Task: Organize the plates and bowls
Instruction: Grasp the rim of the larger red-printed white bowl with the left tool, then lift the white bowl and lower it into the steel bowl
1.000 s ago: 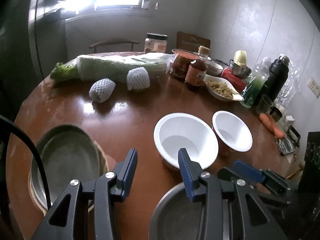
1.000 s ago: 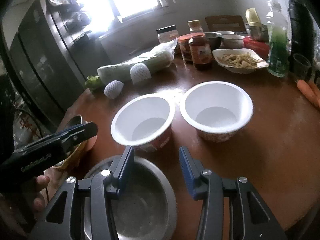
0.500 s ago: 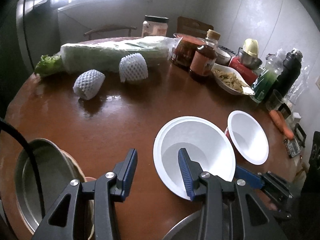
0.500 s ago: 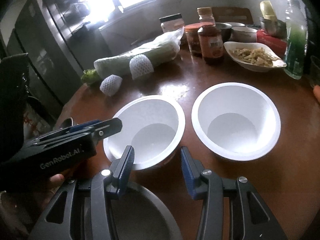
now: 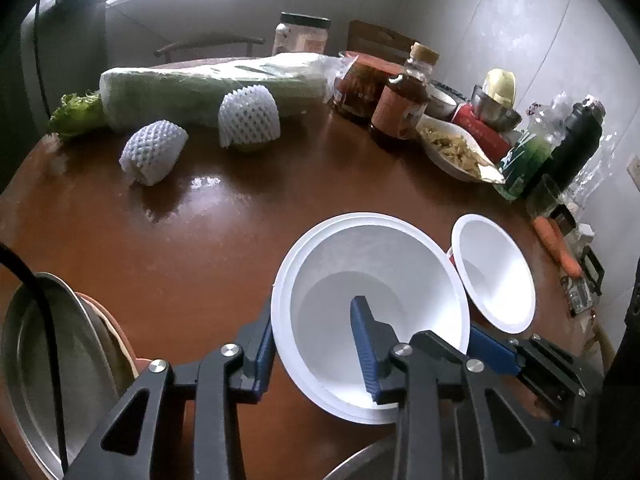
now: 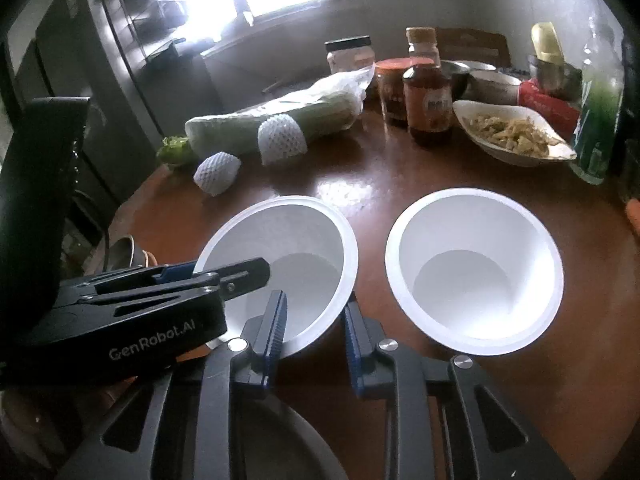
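Note:
Two white paper bowls stand side by side on the brown round table (image 5: 160, 248). My left gripper (image 5: 316, 340) is open and straddles the near-left rim of the nearer bowl (image 5: 360, 272), one finger inside and one outside. In the right wrist view my right gripper (image 6: 316, 332) is open and straddles the near rim of that same bowl (image 6: 296, 240). The left gripper (image 6: 224, 276) enters it from the left there. The second bowl (image 6: 476, 264) stands free to the right; it also shows in the left wrist view (image 5: 492, 268). A steel plate (image 5: 36, 360) lies at the left.
A wrapped cabbage (image 5: 208, 92) and two foam-netted fruits (image 5: 154, 150) lie at the back left. Jars, a sauce bottle (image 5: 400, 104), a dish of food (image 5: 456, 148), a green bottle and a flask crowd the back right. Another steel dish (image 6: 280, 440) lies under the right gripper.
Both grippers have moved forward over the nearer white bowl. Their fingers now straddle its rim, and they stay open. The bowls have not moved.

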Demonstrator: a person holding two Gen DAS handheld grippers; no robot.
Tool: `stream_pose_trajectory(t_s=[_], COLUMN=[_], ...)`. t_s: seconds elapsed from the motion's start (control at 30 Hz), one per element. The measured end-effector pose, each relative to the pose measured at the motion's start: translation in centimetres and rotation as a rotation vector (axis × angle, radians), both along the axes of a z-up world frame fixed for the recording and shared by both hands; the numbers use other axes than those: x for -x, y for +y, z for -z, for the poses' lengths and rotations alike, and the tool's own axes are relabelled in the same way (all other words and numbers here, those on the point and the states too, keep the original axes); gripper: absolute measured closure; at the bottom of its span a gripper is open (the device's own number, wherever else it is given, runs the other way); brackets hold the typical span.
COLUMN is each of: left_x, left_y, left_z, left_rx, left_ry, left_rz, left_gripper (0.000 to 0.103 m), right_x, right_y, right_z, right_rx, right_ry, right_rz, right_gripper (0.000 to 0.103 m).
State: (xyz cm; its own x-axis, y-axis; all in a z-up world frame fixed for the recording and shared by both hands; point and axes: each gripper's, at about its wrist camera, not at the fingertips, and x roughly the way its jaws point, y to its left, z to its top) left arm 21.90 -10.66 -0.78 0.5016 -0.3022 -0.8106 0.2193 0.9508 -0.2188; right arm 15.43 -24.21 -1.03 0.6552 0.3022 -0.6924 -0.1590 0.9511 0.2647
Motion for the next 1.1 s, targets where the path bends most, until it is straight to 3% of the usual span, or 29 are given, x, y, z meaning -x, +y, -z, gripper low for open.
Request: stream_pose_trajectory(t_s=[1.1], left_x=[9.0], left_y=[1.2], left_z=[-7.6], left_rx=[-0.003], left_ry=[-0.180], left_rz=[-0.016], left_gripper=[0.067], right_x=[8.1], right_y=[1.2], right_z=[-6.2], right_rx=[0.008], right_ry=[-0.188], right_rz=[-0.031], right_gripper=[0.075])
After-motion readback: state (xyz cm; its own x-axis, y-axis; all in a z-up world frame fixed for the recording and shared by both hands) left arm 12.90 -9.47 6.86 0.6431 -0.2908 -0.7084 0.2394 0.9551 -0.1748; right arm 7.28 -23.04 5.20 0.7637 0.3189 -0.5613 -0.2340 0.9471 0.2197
